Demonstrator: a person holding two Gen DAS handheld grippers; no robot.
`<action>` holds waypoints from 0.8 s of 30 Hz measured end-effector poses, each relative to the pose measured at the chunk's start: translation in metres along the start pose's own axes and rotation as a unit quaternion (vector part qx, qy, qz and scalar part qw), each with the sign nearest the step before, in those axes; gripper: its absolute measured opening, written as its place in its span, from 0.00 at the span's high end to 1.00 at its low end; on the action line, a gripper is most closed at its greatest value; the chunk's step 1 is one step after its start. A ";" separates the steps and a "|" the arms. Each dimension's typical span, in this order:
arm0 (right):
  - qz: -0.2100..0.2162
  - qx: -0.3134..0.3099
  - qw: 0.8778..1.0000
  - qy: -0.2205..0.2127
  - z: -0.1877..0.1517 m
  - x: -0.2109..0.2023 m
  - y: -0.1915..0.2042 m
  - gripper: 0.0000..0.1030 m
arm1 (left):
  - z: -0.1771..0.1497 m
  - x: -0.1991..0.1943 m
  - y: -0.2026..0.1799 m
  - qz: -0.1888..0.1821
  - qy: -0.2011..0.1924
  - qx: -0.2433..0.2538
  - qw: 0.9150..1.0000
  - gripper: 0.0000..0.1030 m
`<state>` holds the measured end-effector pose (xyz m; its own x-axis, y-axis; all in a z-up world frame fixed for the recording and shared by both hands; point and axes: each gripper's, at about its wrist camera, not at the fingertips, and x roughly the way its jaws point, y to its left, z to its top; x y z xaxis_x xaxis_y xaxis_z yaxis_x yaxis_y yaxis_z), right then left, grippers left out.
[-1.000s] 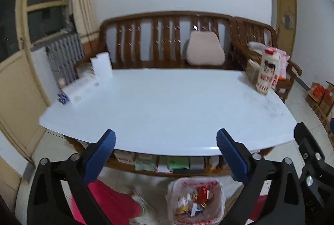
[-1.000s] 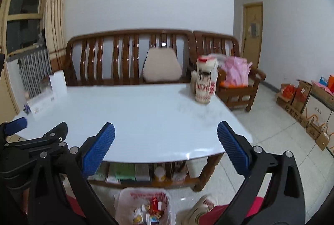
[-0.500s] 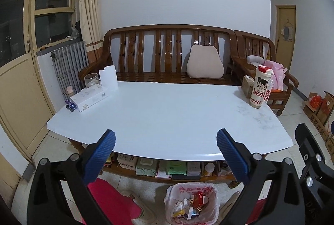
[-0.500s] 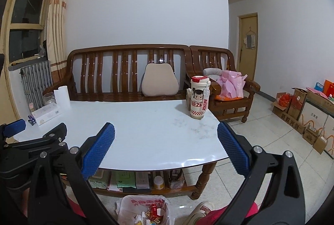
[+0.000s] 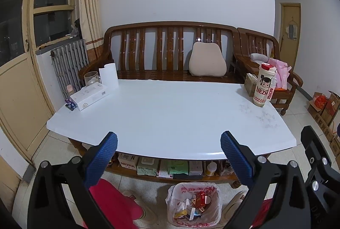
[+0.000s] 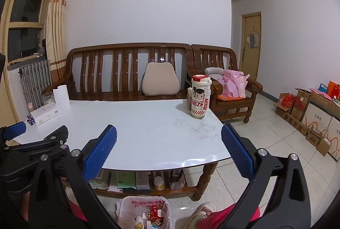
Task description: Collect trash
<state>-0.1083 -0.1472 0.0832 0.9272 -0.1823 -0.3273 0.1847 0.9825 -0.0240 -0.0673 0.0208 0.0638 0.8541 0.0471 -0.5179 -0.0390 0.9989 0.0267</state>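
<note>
A trash bin lined with a white plastic bag (image 5: 194, 203) stands on the floor in front of the table, holding wrappers and small boxes; it also shows in the right wrist view (image 6: 144, 213). My left gripper (image 5: 169, 144) is open and empty, held above the near edge of the white table (image 5: 170, 114). My right gripper (image 6: 169, 143) is open and empty, above the table's near right corner (image 6: 148, 133). The left gripper's body shows at the left of the right wrist view.
On the table: a NEZHA tumbler (image 5: 264, 86), a white box (image 5: 90, 96), a paper roll (image 5: 108, 76), a glass jar (image 5: 91, 78). A wooden bench (image 5: 170, 52) stands behind. Packets fill the shelf under the table (image 5: 170, 167). Cardboard boxes (image 6: 308, 114) line the right wall.
Both grippers have pulled back and tilted up from the table, so more of the room shows. Both stayed open and empty.
</note>
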 end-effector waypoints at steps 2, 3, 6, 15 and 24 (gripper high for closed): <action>0.000 0.000 1.000 0.001 0.000 0.001 0.000 0.07 | 0.000 0.000 0.000 0.000 0.001 0.000 1.000 0.08; 0.000 0.000 1.000 0.002 0.000 0.001 0.000 0.07 | 0.000 0.001 0.000 0.000 0.001 0.000 1.000 0.08; -0.001 -0.001 1.000 0.001 0.001 0.001 0.001 0.07 | 0.000 0.001 0.000 -0.002 0.002 -0.002 1.000 0.08; -0.001 -0.003 1.000 0.000 0.002 0.001 0.002 0.07 | 0.000 0.001 0.000 -0.002 0.002 -0.002 1.000 0.08; 0.005 -0.005 1.000 -0.001 0.003 0.004 0.002 0.07 | -0.001 0.002 -0.002 0.002 0.002 -0.002 1.000 0.08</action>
<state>-0.1030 -0.1457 0.0852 0.9295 -0.1715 -0.3265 0.1715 0.9847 -0.0291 -0.0666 0.0185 0.0616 0.8514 0.0509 -0.5220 -0.0443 0.9987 0.0253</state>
